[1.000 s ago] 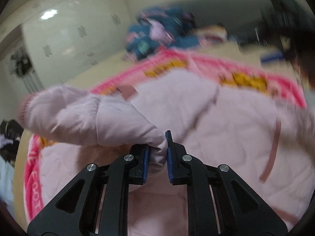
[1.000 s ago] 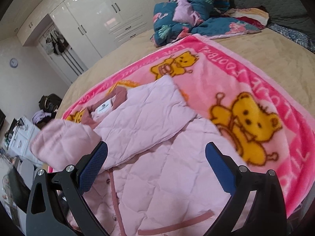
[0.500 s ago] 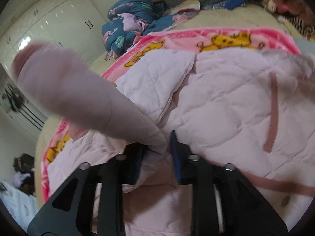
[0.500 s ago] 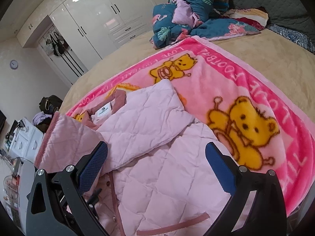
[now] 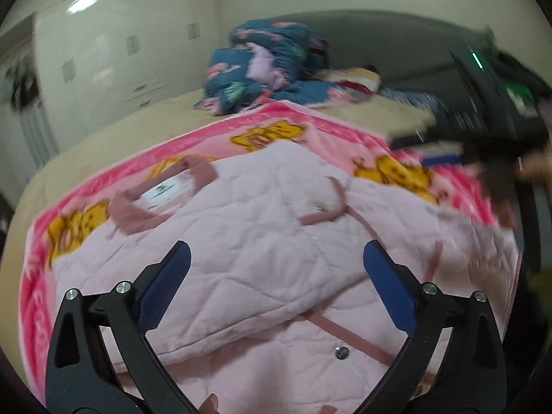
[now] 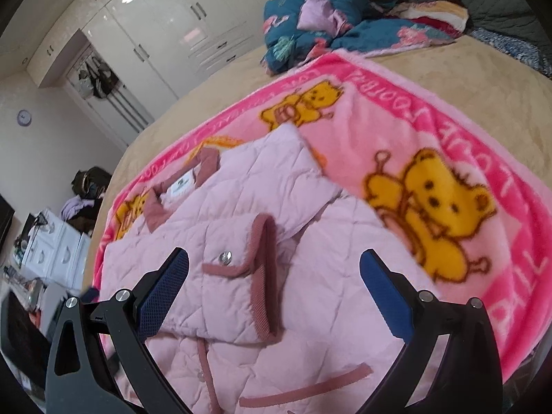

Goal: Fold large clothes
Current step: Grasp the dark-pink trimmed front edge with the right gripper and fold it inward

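A pale pink quilted jacket [image 5: 262, 241] with dusty-rose trim lies flat on a pink bear blanket [image 5: 338, 131]. Its collar and white label [image 5: 165, 189] point away. One sleeve lies folded across the front; its rose cuff [image 6: 265, 276] shows in the right wrist view, on the jacket [image 6: 241, 207]. My left gripper [image 5: 274, 276] is open and empty above the jacket's body. My right gripper [image 6: 274, 279] is open and empty above the folded sleeve cuff.
The pink bear blanket [image 6: 431, 138] covers a beige bed [image 6: 500, 79]. A heap of blue floral bedding [image 6: 327, 10] sits at the bed's far end. White wardrobes [image 6: 165, 34] line the wall. A white drawer unit [image 6: 58, 248] stands left of the bed.
My left gripper let go of the sleeve and opened wide; the sleeve now lies folded across the jacket's front. The right gripper stayed open and barely moved.
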The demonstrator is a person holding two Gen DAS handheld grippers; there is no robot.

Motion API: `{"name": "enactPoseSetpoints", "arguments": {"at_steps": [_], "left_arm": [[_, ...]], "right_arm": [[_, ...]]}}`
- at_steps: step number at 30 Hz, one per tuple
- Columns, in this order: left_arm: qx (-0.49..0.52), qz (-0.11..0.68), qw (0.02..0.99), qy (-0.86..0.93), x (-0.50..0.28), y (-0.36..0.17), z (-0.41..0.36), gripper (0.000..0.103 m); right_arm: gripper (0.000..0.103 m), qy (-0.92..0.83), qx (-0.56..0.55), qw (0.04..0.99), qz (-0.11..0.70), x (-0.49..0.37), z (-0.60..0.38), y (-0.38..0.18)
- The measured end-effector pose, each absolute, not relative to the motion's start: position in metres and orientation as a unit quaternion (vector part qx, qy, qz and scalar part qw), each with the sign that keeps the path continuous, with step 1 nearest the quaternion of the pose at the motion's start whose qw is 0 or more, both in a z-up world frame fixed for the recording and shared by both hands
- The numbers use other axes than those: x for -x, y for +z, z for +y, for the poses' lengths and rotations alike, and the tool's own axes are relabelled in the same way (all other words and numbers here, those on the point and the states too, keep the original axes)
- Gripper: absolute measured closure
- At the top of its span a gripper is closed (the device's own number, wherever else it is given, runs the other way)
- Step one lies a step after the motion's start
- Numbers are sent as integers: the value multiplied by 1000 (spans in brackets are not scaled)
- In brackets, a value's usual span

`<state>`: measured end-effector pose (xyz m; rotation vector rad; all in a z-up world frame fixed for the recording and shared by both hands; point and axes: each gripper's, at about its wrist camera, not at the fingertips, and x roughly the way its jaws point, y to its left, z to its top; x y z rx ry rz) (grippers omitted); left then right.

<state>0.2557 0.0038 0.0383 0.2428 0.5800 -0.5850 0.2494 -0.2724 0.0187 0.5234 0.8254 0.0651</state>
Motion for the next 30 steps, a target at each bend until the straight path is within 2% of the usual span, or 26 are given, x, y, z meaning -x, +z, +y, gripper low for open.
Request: {"name": "enactPoseSetpoints", "arguments": {"at_steps": [11,19,20,21,22,23,24,27,30], "left_arm": [[18,329,935,-130,-308,36,110,9],[84,362,927,-55,-323,19,164,9],[83,362,927,-47,-324,17,166,9],[80,362,928,-39,-325,17,168,9],[79,362,928,-33,-326,16,170,9],[83,361,928,-32,-326,16,171,9],[89,361,928,-33,-326,16,173,9],[127,361,923,-49,-328,15,182,9],[132,352,926,-44,-329,15,186,9]], "right_arm": [[4,80,-246,851,458,-273,-223,-41],[4,92,-268,847,449,-281,-209,-62],[10,94,-271,848,447,-281,-210,-63],[33,102,-269,846,448,-281,-207,-65],[43,103,-263,848,448,-281,-205,-65],[62,103,-253,856,438,-279,-203,-62],[75,109,-246,863,427,-276,-202,-57],[83,114,-171,905,373,-267,-186,-23],[85,135,-93,938,307,-264,-168,30]]}}
